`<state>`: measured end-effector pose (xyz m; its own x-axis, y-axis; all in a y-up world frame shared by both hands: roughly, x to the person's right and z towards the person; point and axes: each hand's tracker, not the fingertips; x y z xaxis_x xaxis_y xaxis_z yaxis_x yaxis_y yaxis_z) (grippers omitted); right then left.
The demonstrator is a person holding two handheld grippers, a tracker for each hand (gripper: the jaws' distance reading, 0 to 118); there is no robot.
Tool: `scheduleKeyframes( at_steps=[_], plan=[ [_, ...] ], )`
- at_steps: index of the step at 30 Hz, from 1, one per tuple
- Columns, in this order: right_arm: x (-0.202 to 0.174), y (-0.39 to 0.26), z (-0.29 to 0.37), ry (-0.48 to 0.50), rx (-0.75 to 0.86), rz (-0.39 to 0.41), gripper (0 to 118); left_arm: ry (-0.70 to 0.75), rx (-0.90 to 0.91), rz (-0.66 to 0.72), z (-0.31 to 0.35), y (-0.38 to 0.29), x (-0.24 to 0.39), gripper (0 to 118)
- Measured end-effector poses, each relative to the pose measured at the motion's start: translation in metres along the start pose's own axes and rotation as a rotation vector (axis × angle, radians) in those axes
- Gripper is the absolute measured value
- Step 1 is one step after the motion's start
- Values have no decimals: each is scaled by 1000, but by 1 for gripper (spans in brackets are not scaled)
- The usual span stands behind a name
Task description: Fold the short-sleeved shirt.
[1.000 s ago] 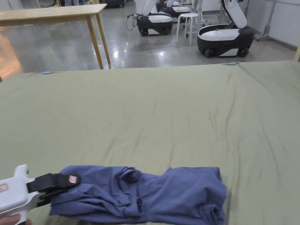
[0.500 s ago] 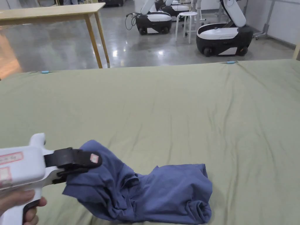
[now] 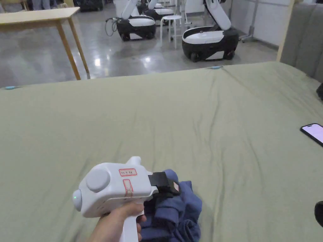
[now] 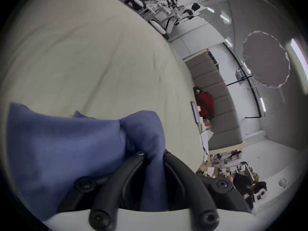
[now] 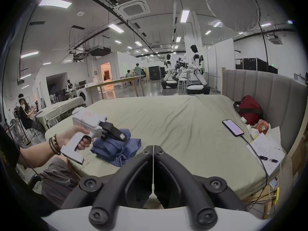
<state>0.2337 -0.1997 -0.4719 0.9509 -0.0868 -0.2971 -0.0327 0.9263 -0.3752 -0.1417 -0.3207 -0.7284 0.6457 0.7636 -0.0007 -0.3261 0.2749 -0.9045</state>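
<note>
Our left gripper has its jaws clenched on the bunched shirt at the bed's near edge; right gripper idle, jaws closed empty. Next: spread it flat.

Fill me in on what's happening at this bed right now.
A person is working on a blue short-sleeved shirt with two handheld grippers. The left gripper has a bunch of the shirt pinched between its fingers, and the shirt sits crumpled in a heap near the front edge of the green-sheeted bed, not yet folded. The right gripper is shut on nothing, held back from the shirt. A phone lies off to the right.
</note>
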Motion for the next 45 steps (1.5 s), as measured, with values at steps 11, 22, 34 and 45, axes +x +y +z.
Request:
scheduleKeyframes(
  at_steps=[11, 22, 34, 45],
  plan=[
    [14, -7, 6, -41, -11, -24, 2, -202, -45, -14, 8, -4, 7, 106],
    [3, -2, 1, -6, -2, -8, 2, -240, 194, -243, 148, -39, 23, 6],
    [-15, 9, -12, 34, 5, 12, 2, -157, 221, -404, 174, -75, 14, 3],
    [-12, 6, 3, 2, 23, 1, 2, -25, -22, -405, -26, -30, 32, 3]
  ],
)
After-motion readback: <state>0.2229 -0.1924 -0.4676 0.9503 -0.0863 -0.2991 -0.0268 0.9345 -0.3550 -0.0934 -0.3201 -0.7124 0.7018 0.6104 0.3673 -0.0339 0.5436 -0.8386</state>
